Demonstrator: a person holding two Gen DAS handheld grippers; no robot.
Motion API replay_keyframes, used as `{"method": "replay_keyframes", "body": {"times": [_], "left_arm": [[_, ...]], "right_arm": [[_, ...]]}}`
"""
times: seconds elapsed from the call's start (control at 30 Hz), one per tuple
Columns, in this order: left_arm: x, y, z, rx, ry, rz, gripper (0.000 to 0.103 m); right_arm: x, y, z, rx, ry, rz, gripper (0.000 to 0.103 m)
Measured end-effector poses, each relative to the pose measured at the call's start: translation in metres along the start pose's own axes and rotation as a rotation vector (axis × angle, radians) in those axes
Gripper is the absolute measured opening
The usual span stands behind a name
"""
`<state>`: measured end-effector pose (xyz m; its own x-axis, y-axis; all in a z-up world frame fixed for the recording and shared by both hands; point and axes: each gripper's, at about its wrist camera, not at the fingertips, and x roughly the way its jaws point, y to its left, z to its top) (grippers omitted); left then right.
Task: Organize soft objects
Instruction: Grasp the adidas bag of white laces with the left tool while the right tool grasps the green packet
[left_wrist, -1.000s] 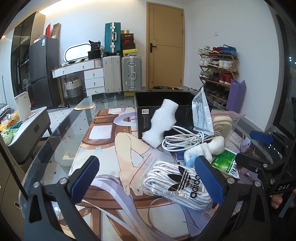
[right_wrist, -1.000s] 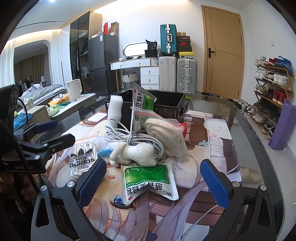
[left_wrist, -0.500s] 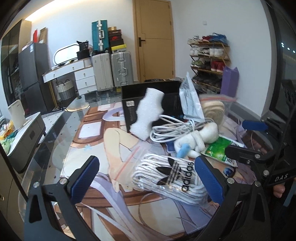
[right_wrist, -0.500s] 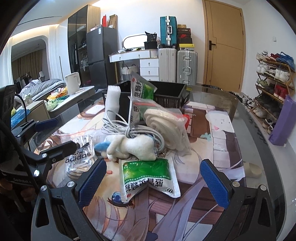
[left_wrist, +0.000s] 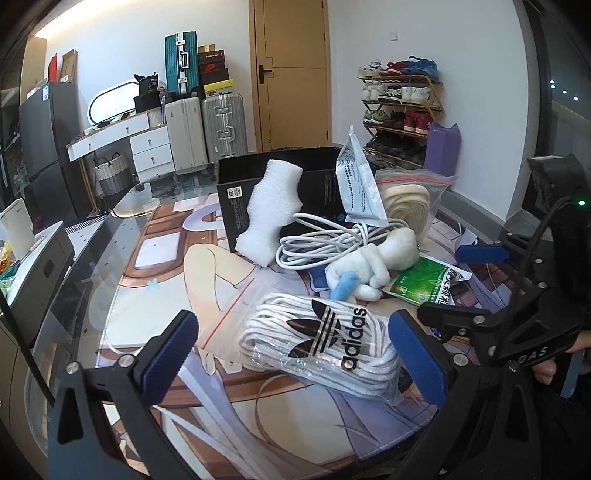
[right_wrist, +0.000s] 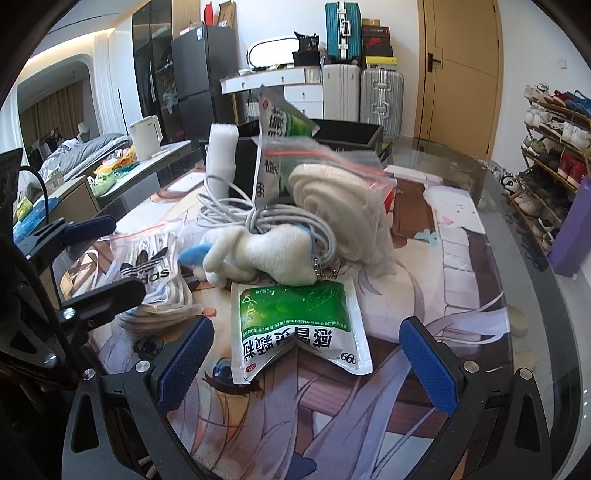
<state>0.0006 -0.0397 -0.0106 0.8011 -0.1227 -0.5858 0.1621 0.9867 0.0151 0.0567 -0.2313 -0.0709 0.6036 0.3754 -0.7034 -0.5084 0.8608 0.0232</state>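
The bag of white laces (left_wrist: 325, 341) now sits closer between the left gripper's (left_wrist: 295, 354) wide, empty jaws than 1 second ago; likely the first pick. The right gripper (right_wrist: 306, 363), also wide open and empty, has closed in on the green packet (right_wrist: 295, 323). The black box (left_wrist: 280, 192) waits behind the pile. Bare mat (left_wrist: 155, 295) lies left; the table edge (right_wrist: 543, 280) runs right.
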Motion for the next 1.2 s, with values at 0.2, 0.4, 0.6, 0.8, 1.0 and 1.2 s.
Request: {"method": "replay_keyframes", "body": {"times": [0.2, 0.4, 0.6, 0.8, 1.0, 1.2], "left_arm": [[0.000, 0.003, 0.001, -0.007, 0.007, -0.014, 0.103], [0.001, 0.003, 0.001, -0.003, 0.037, -0.074, 0.103], [0.000, -0.005, 0.001, 0.030, 0.046, -0.093, 0.103], [0.010, -0.009, 0.004, 0.040, 0.074, -0.109, 0.103], [0.025, -0.011, 0.004, 0.064, 0.115, -0.096, 0.103], [0.026, -0.009, 0.003, 0.058, 0.113, -0.106, 0.095]], "right_arm": [[0.008, 0.004, 0.004, -0.020, 0.020, -0.026, 0.097], [0.002, 0.005, 0.004, -0.044, 0.013, -0.003, 0.070], [-0.001, 0.007, 0.003, -0.051, 0.003, 0.001, 0.058], [-0.001, 0.007, 0.002, -0.051, 0.002, 0.002, 0.057], [-0.001, 0.007, 0.002, -0.051, 0.001, 0.003, 0.057], [-0.003, 0.008, 0.000, -0.056, -0.001, 0.007, 0.054]]}}
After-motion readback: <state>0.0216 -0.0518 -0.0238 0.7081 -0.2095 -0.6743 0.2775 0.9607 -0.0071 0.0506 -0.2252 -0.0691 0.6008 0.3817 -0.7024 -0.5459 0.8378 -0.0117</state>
